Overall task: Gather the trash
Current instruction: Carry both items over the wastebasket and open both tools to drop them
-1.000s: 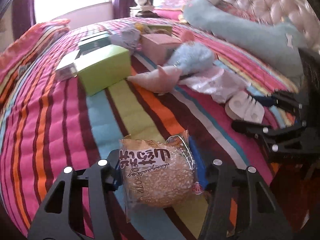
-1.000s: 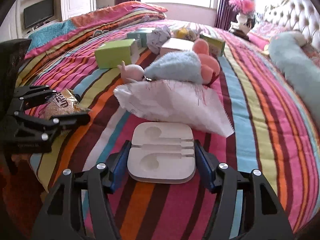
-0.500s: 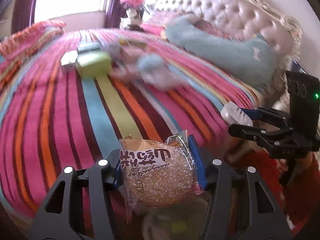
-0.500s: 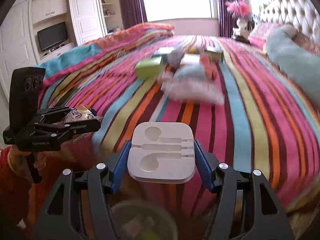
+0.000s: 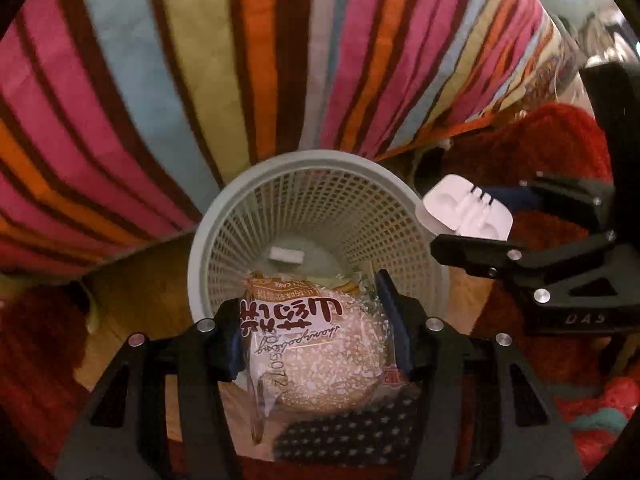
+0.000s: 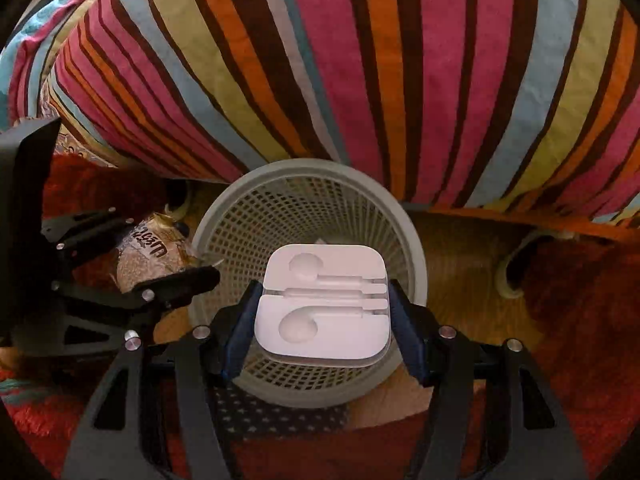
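My left gripper (image 5: 316, 344) is shut on a wrapped sesame bun (image 5: 316, 356) and holds it over the near rim of a grey mesh wastebasket (image 5: 224, 216). My right gripper (image 6: 324, 320) is shut on a white plastic earphone tray (image 6: 324, 304) and holds it over the same wastebasket (image 6: 248, 200). In the left wrist view the right gripper (image 5: 472, 224) and its tray (image 5: 460, 212) hang at the basket's right rim. In the right wrist view the left gripper (image 6: 160, 264) and the bun (image 6: 152, 256) hang at the basket's left rim. A small white piece (image 5: 286, 256) lies in the basket.
The striped bedspread (image 5: 280, 60) hangs down right behind the basket. The basket stands on a wooden floor (image 6: 460, 256) beside a red shaggy rug (image 6: 580, 300). A dark star-patterned cloth (image 5: 352, 428) lies under my left gripper.
Both grippers swung off the bed and tilted down, carrying the bun and the earphone tray. They now hang over the wastebasket beside the bed.
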